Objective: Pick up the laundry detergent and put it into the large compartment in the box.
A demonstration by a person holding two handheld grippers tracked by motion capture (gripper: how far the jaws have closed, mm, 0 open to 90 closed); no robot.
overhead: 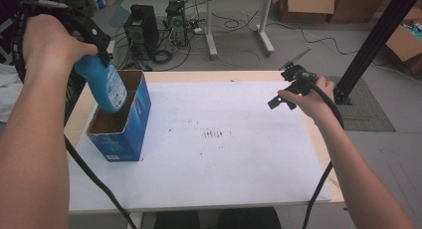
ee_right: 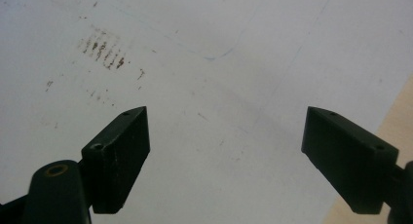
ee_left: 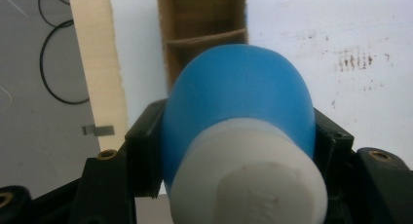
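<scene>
A blue bottle (overhead: 105, 87) with a white cap hangs tilted, its lower end dipping into the open top of a blue cardboard box (overhead: 122, 134) at the table's left. My left gripper (overhead: 102, 52) is shut on the bottle's upper part. In the left gripper view the black jaws press both sides of the blue bottle (ee_left: 238, 97), its white cap nearest the camera, and the brown inside of the box (ee_left: 204, 19) lies beyond. My right gripper (overhead: 279, 100) hovers open over the table's right side. The right gripper (ee_right: 225, 156) shows nothing between its black jaws.
The table (overhead: 224, 154) has a white top with brown smudges (overhead: 215, 134) near its middle and a wooden edge. Behind it on the floor are computer towers (overhead: 142, 27), cables and another desk. A black post (overhead: 378, 40) rises at the right.
</scene>
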